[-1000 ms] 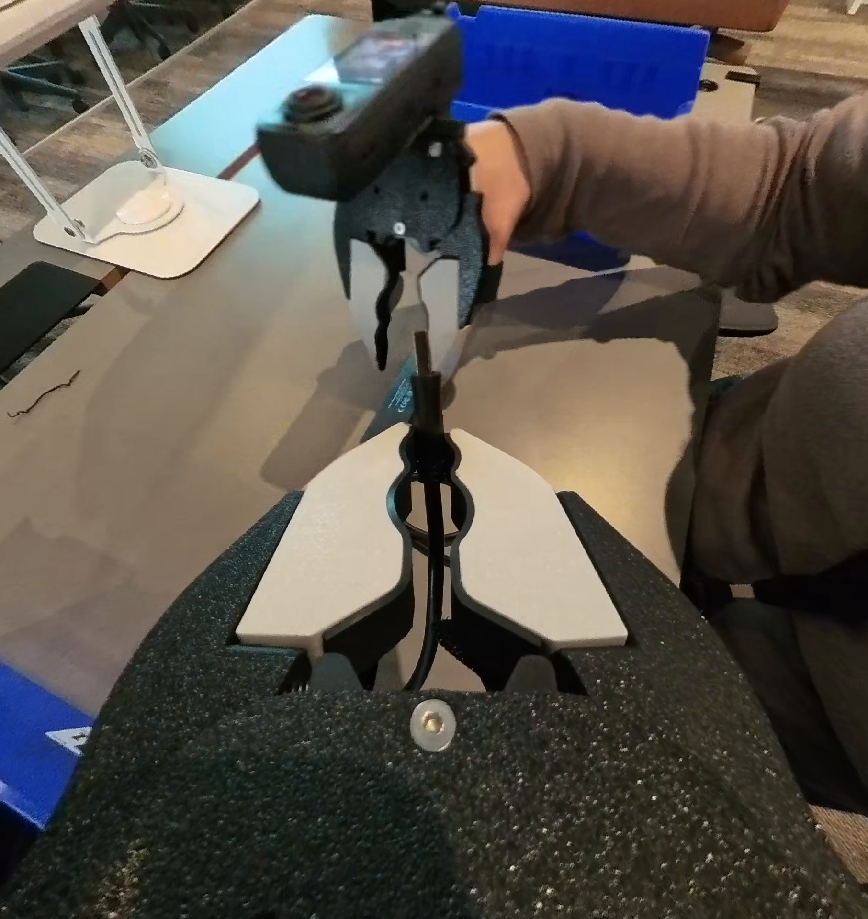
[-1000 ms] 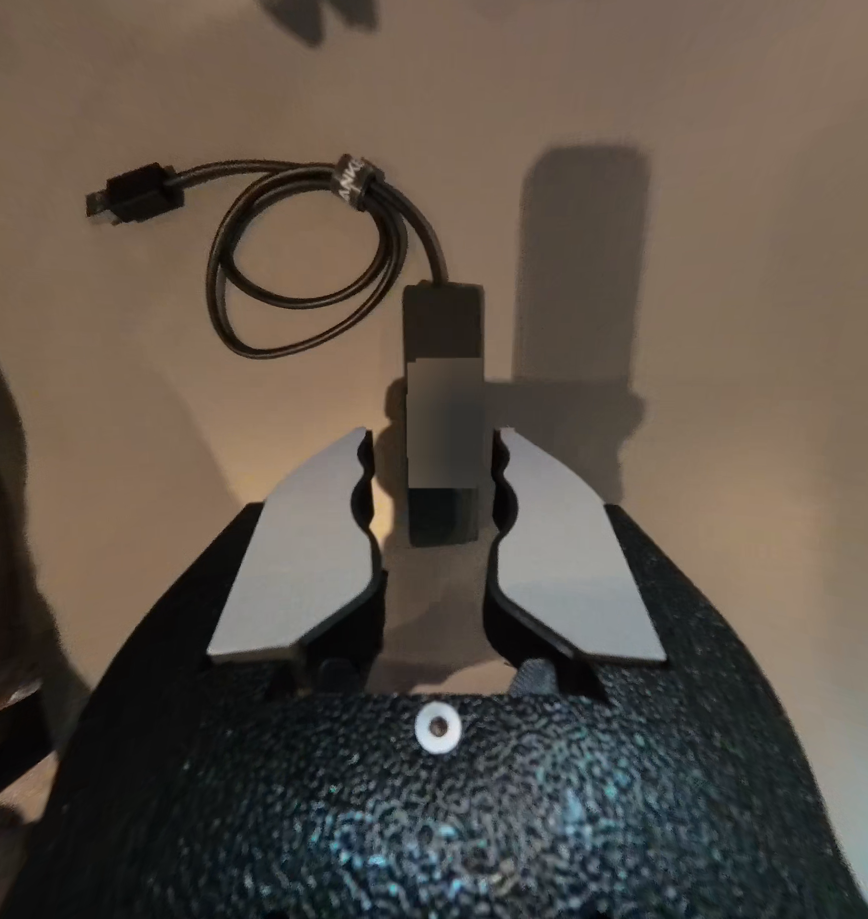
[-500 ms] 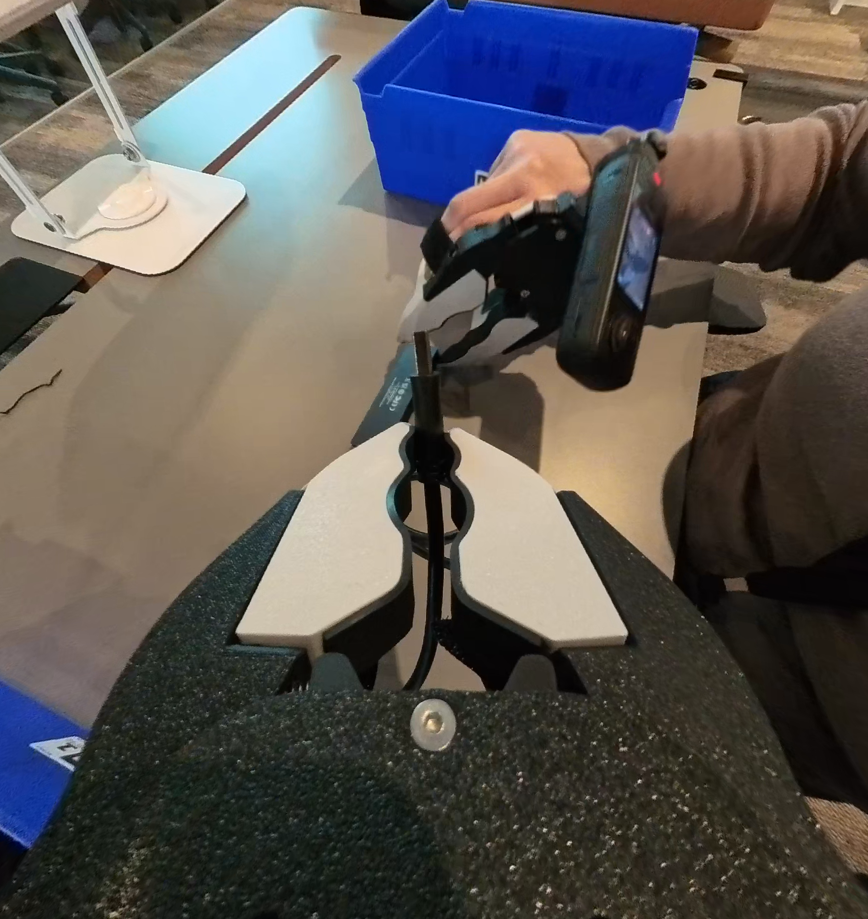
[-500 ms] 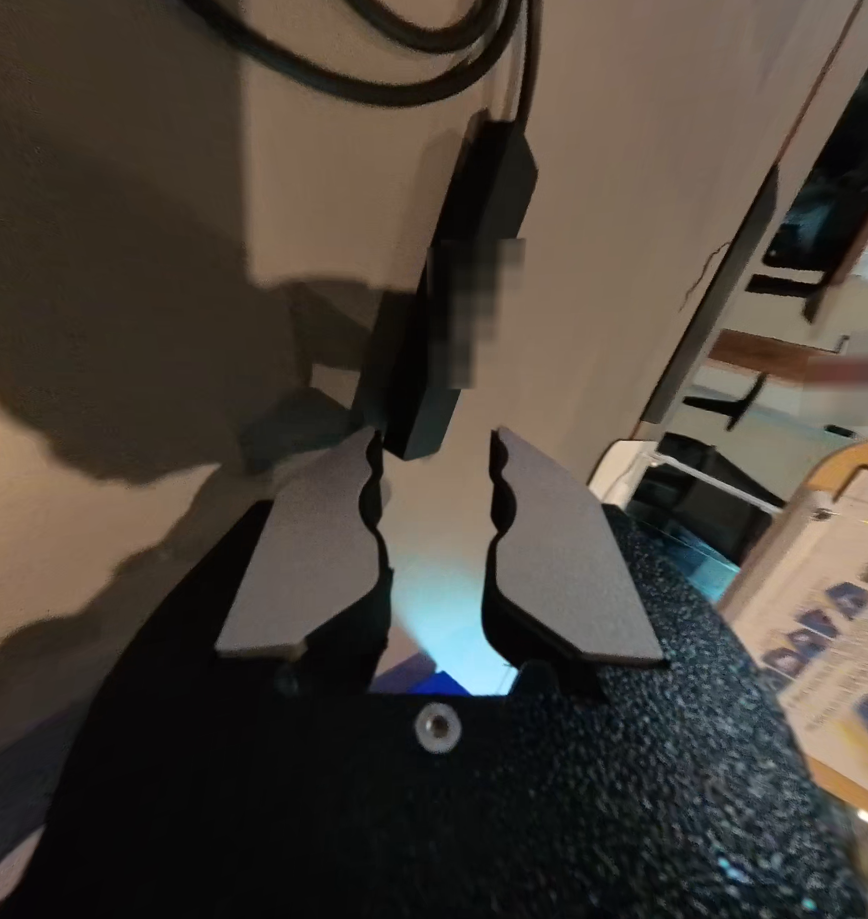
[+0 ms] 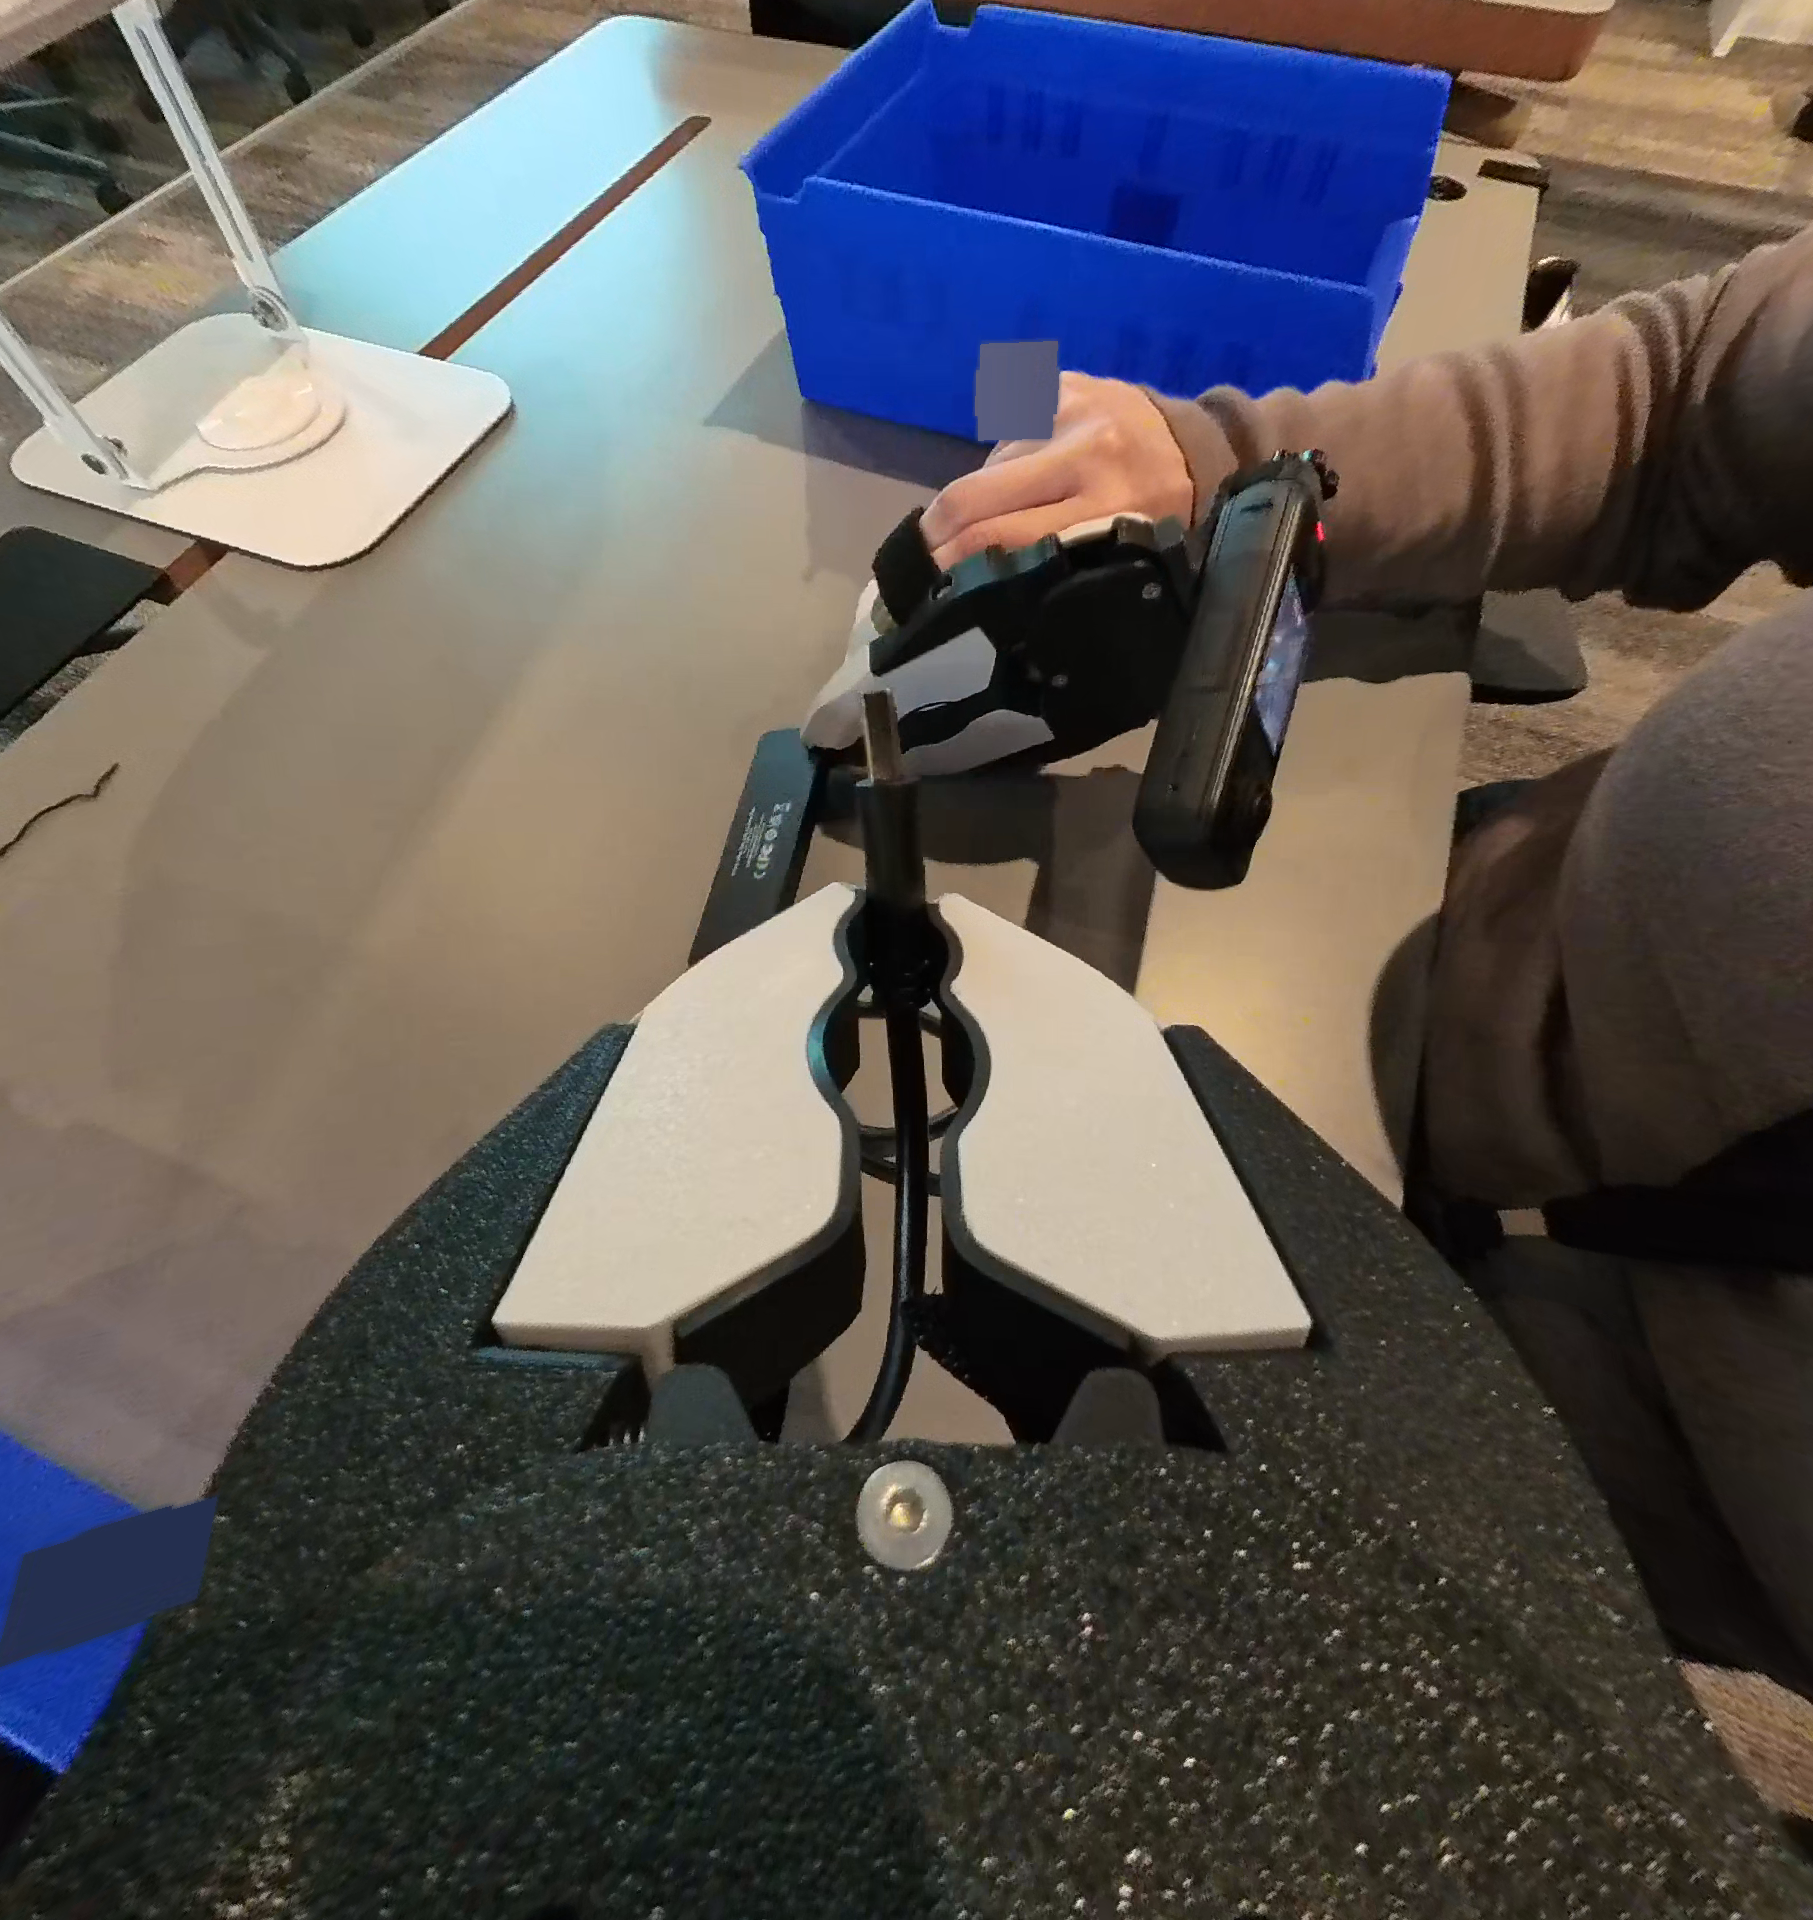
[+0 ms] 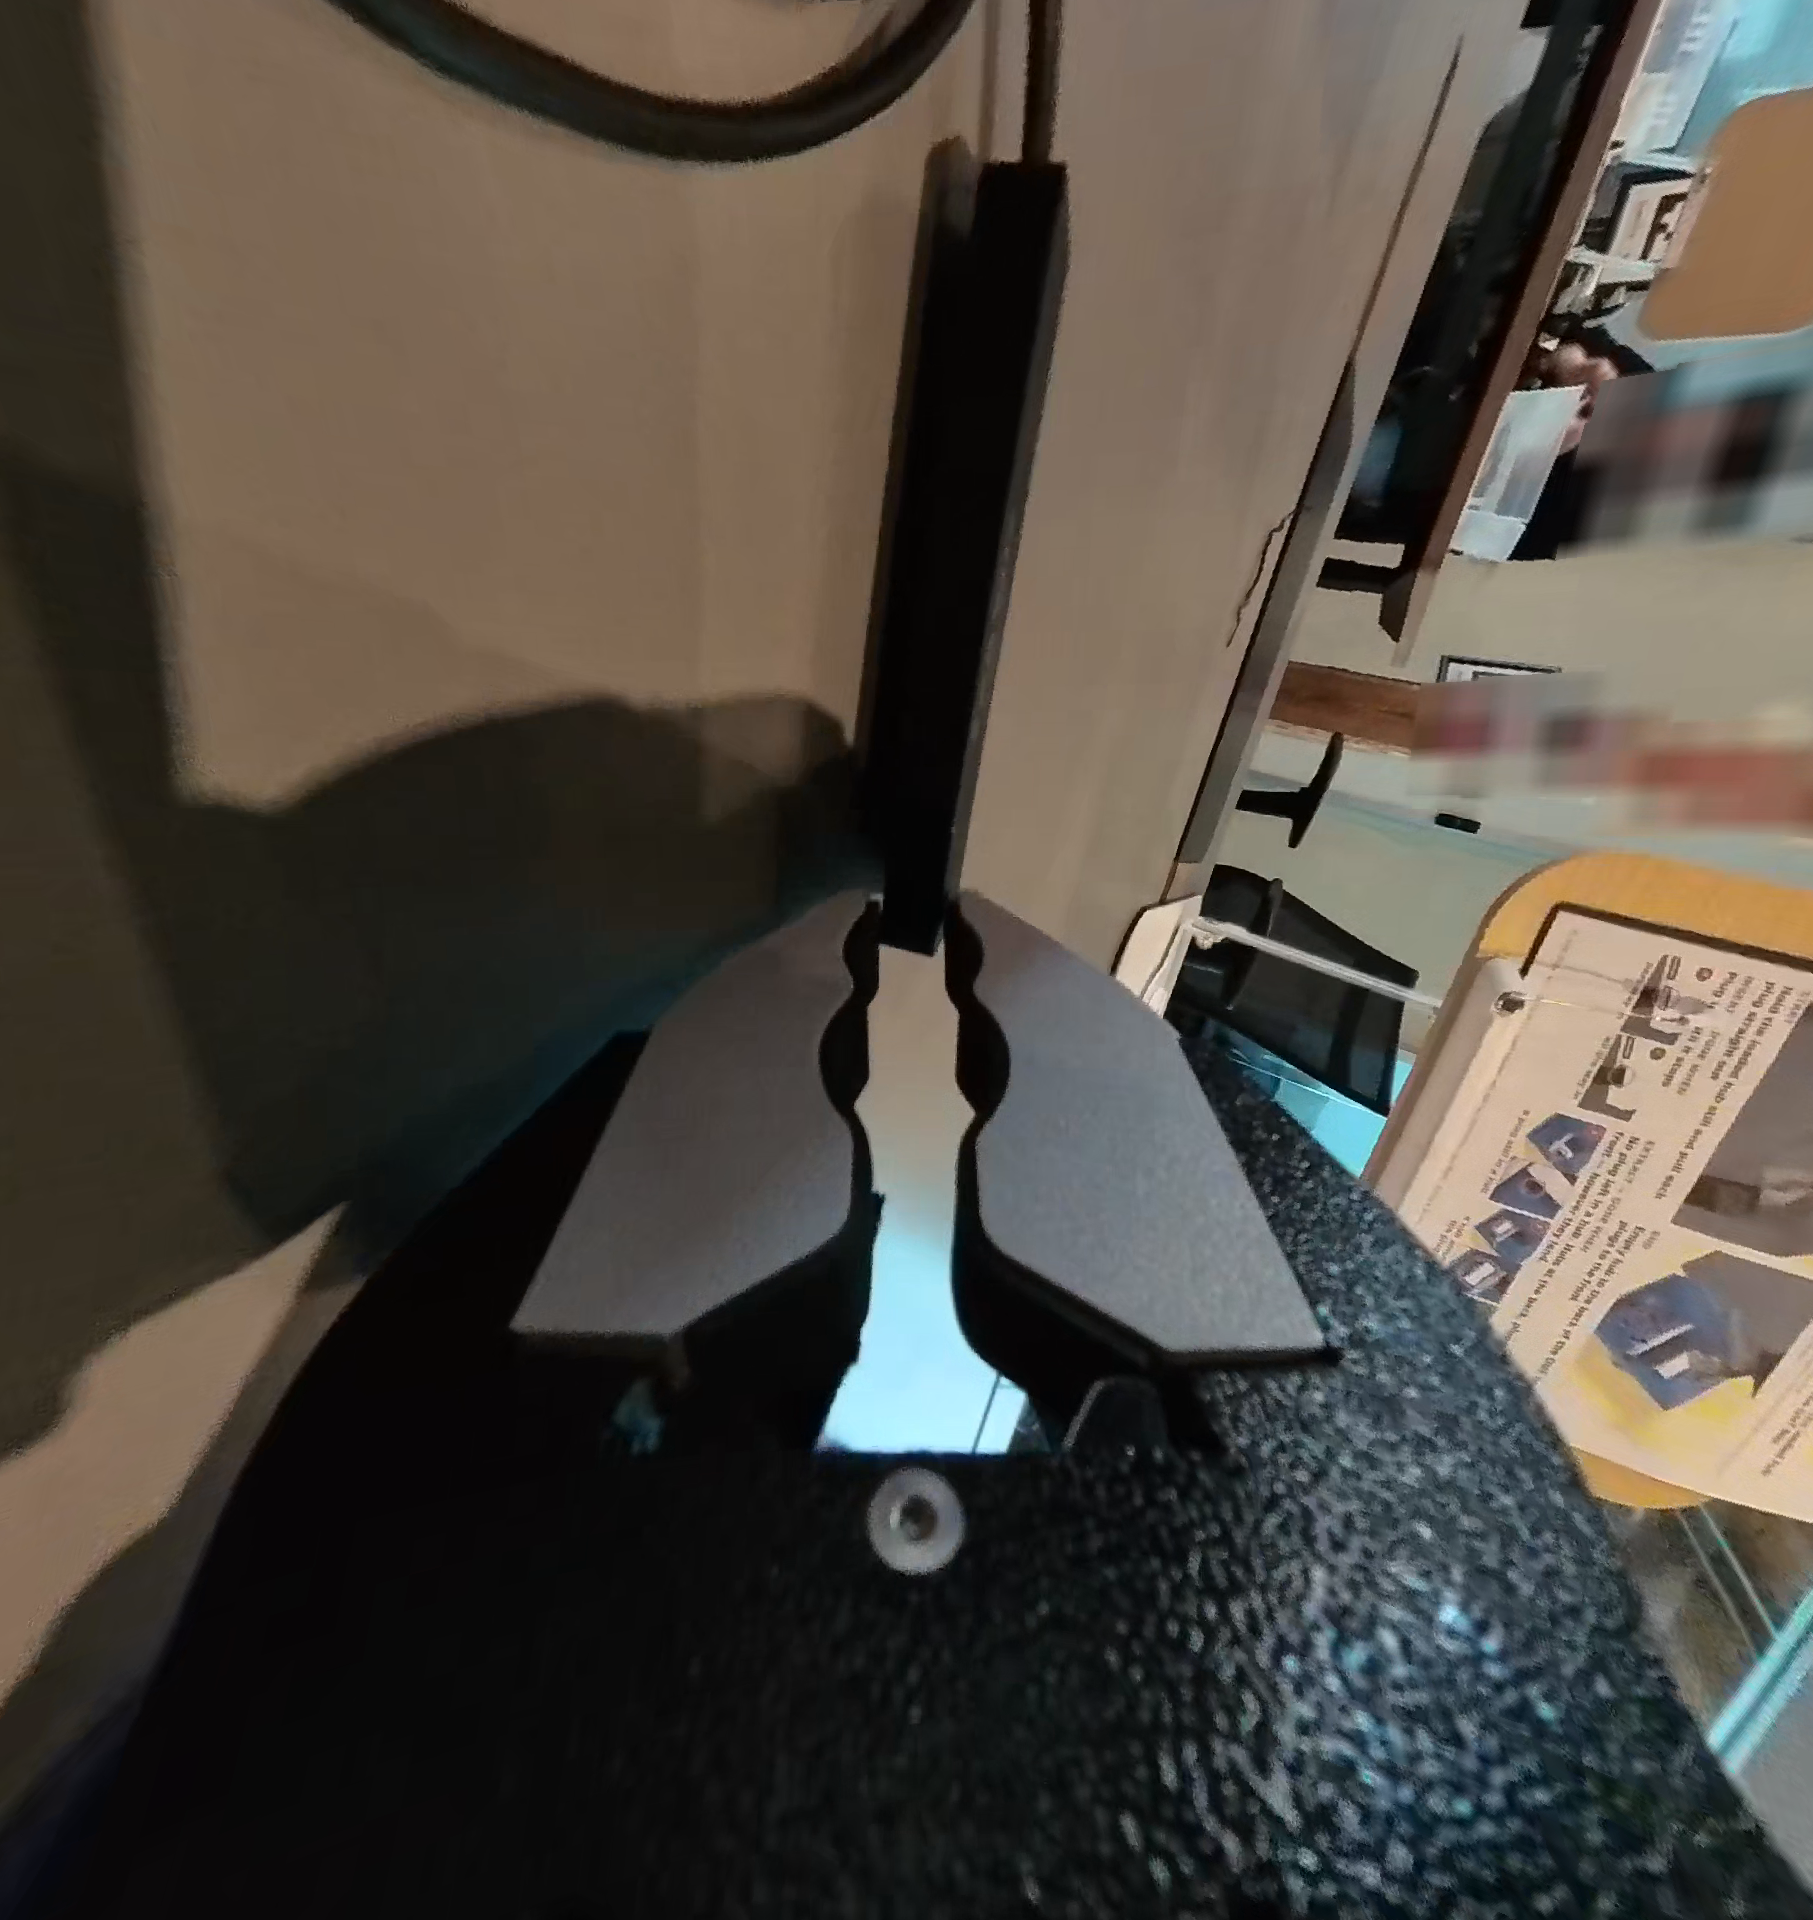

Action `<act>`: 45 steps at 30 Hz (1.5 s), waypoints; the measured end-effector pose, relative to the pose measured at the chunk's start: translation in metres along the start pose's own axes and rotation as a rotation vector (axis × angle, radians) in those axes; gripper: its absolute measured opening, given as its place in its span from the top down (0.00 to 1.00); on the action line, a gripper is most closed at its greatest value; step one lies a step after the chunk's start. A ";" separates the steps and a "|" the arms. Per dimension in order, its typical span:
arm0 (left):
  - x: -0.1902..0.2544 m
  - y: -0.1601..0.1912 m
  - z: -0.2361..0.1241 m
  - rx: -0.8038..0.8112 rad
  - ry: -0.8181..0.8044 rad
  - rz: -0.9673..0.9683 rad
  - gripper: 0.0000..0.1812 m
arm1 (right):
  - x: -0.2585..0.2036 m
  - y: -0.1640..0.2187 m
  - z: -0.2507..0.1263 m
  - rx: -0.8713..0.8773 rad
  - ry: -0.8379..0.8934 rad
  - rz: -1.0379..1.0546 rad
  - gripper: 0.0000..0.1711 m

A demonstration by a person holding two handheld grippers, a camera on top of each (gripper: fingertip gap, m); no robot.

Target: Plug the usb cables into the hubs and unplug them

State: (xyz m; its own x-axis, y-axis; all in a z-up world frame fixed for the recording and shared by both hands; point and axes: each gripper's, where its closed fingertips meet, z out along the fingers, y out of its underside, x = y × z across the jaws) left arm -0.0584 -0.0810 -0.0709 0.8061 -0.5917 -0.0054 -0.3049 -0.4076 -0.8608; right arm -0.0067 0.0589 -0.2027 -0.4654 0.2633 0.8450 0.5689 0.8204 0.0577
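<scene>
My left gripper [image 5: 894,914] is shut on the black USB cable [image 5: 907,1174] just behind its plug [image 5: 886,790]. The metal tip points forward, above the table. The slim black hub [image 5: 767,831] lies just beyond the plug. My right gripper [image 6: 907,925], turned on its side, is shut on the near end of the hub [image 6: 959,520], which stands on its narrow edge. The hub's own coiled cable [image 6: 673,114] shows at the top. In the left wrist view the right gripper [image 5: 840,722] sits at the hub's far end, right behind the plug tip.
A blue bin [image 5: 1089,218] stands at the back of the brown table [image 5: 414,883], another blue bin [image 5: 8,1558] at the near left. A white stand base [image 5: 258,436] is at far left. An instruction sheet in a holder [image 6: 1660,1195] stands nearby. The person's arm [image 5: 1556,416] reaches in from the right. The tips of one gripper are about 20 centimetres away from the tips of the other.
The right gripper has rolled onto its side, come down to the table and closed on the hub's end, and the hub is now on its edge. The left gripper still holds the cable in place.
</scene>
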 end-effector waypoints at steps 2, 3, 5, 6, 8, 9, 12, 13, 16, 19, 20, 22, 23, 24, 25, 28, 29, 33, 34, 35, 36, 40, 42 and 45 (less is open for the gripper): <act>-0.001 0.000 -0.001 0.001 -0.002 -0.002 0.95 | 0.002 -0.002 0.000 0.010 -0.003 0.027 0.94; -0.001 0.000 -0.001 0.003 -0.004 -0.002 0.95 | 0.003 -0.003 0.000 0.018 -0.012 0.046 0.94; -0.002 0.001 -0.002 0.003 -0.005 -0.004 0.95 | 0.004 -0.005 -0.002 0.038 -0.042 0.093 0.94; -0.002 0.001 -0.002 0.004 -0.007 -0.005 0.95 | 0.003 -0.006 -0.003 0.051 -0.066 0.122 0.94; -0.003 0.001 -0.003 0.006 -0.007 -0.007 0.95 | 0.000 -0.009 -0.007 0.077 -0.139 0.193 0.94; -0.003 0.001 -0.003 0.006 -0.008 -0.007 0.95 | -0.001 -0.011 -0.009 0.092 -0.183 0.241 0.94; -0.003 0.001 -0.004 0.007 -0.006 -0.008 0.95 | -0.003 -0.017 -0.020 0.154 -0.359 0.411 0.94; -0.003 0.001 -0.004 0.006 -0.004 -0.008 0.95 | -0.004 -0.020 -0.024 0.176 -0.431 0.473 0.94; -0.002 0.002 -0.002 0.001 0.005 -0.010 0.95 | -0.005 -0.024 -0.035 0.202 -0.635 0.619 0.94; -0.001 0.004 0.000 -0.008 0.014 -0.010 0.95 | -0.005 -0.024 -0.039 0.201 -0.801 0.726 0.94; -0.001 0.004 0.000 -0.009 0.016 -0.010 0.95 | -0.005 -0.023 -0.039 0.199 -0.847 0.756 0.94; -0.001 0.004 0.001 -0.011 0.019 -0.011 0.95 | -0.006 -0.022 -0.037 0.196 -0.935 0.810 0.94; 0.000 0.004 0.001 -0.011 0.020 -0.011 0.95 | -0.006 -0.022 -0.035 0.197 -0.968 0.837 0.94; -0.001 0.004 0.001 -0.012 0.021 -0.011 0.95 | -0.005 -0.022 -0.033 0.199 -0.993 0.857 0.94; 0.000 0.005 0.001 -0.012 0.022 -0.011 0.95 | -0.005 -0.022 -0.030 0.200 -1.007 0.866 0.94; 0.000 0.006 0.002 -0.020 0.026 -0.010 0.95 | -0.003 -0.027 -0.026 0.200 -1.006 0.864 0.93; 0.000 0.006 0.002 -0.023 0.027 -0.010 0.94 | -0.002 -0.030 -0.025 0.202 -0.997 0.851 0.92; 0.001 0.007 0.002 -0.028 0.033 -0.009 0.94 | 0.000 -0.041 -0.015 0.155 -0.941 0.784 0.86; 0.001 0.008 0.002 -0.030 0.035 -0.010 0.94 | -0.001 -0.044 -0.012 0.148 -0.930 0.765 0.83; 0.001 0.008 0.003 -0.030 0.036 -0.011 0.95 | -0.001 -0.047 -0.009 0.141 -0.913 0.747 0.81; 0.001 0.009 0.002 -0.031 0.037 -0.012 0.95 | 0.000 -0.051 -0.006 0.139 -0.899 0.726 0.78; 0.000 0.010 0.002 -0.036 0.038 -0.013 0.95 | 0.002 -0.058 0.000 0.112 -0.833 0.629 0.72; 0.000 0.011 0.002 -0.037 0.038 -0.015 0.95 | 0.001 -0.059 0.005 0.083 -0.830 0.590 0.74; -0.001 0.012 0.001 -0.040 0.040 -0.018 0.95 | -0.001 -0.058 0.010 0.045 -0.832 0.533 0.77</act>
State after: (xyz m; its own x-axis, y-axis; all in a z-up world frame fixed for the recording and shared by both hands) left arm -0.0618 -0.0845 -0.0815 0.7911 -0.6109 0.0314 -0.3106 -0.4454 -0.8397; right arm -0.0466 0.0163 -0.2121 -0.4936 0.8626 0.1103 0.8243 0.5046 -0.2567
